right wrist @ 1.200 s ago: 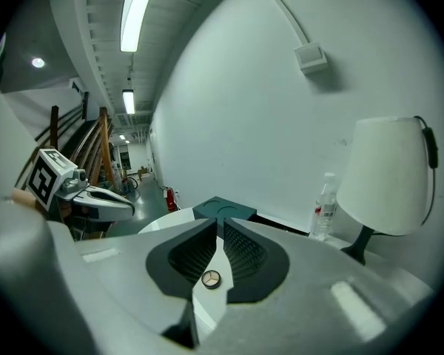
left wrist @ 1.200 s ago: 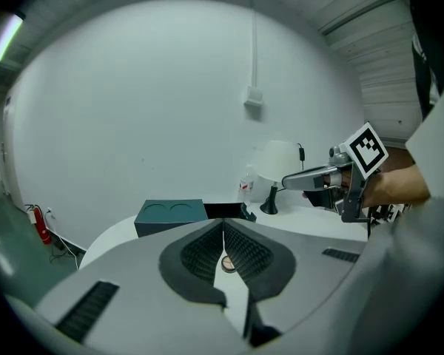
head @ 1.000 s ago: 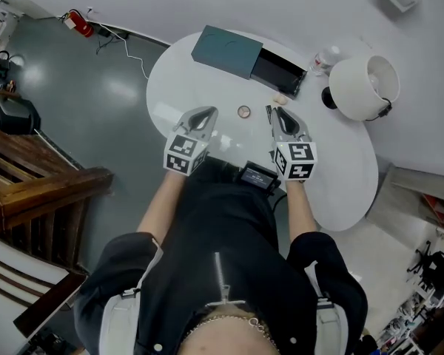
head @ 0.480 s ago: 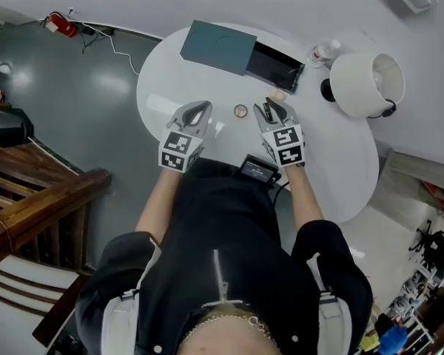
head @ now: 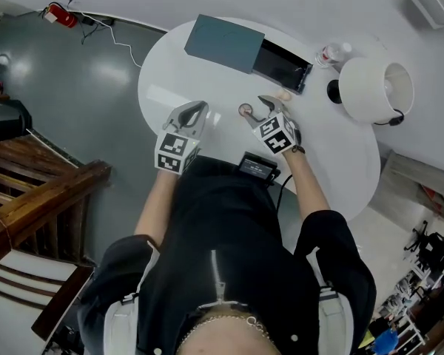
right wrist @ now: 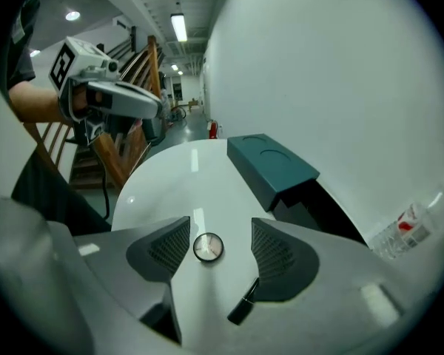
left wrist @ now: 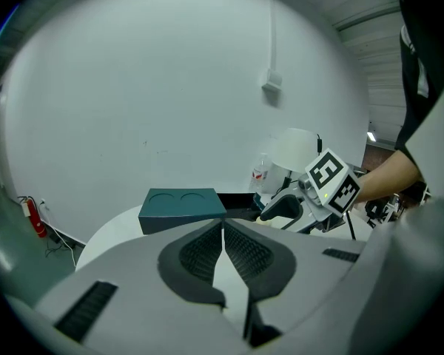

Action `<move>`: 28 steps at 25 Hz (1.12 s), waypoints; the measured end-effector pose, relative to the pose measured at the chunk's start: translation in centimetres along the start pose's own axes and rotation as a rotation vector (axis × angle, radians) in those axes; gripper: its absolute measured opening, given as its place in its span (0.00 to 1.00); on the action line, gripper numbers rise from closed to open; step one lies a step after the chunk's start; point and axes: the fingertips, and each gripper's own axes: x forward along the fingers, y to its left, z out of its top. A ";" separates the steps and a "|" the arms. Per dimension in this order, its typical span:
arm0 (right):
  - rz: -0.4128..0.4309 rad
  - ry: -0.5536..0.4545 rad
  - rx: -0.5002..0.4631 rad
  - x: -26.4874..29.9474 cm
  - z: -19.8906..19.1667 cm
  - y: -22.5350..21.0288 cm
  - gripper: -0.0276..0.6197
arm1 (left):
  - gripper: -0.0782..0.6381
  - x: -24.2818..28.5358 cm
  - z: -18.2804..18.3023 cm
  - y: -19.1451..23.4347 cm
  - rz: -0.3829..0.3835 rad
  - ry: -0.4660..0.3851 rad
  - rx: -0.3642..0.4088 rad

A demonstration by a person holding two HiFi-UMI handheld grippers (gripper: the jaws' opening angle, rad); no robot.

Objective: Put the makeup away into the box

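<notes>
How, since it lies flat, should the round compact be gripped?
I would pinch the compact across its rim, at opposite edges, coming steeply from above: it is a low disc lying flat on the table. The right tool, whose jaws have just been opening, straddles it without touching.

head view: overhead, steeply down | gripper views: low, close | shared: box (left wrist: 181, 207)

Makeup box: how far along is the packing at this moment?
Done: the box has its lid slid open; nothing visibly inside. In hand: the right gripper, jaws just opening, straddles the round compact without touching it. Remaining: compact, black stick and beige item lie outside the box; left gripper is shut, empty.
</notes>
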 end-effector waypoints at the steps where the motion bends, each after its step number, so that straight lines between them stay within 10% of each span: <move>1: 0.013 0.029 -0.029 0.7 -0.5 0.3 0.43 | 0.13 -0.1 -0.1 0.2 0.004 0.001 -0.004; 28: 0.105 0.325 -0.121 8.4 -6.5 2.2 0.36 | 0.13 -2.0 -1.4 2.6 0.060 0.013 -0.063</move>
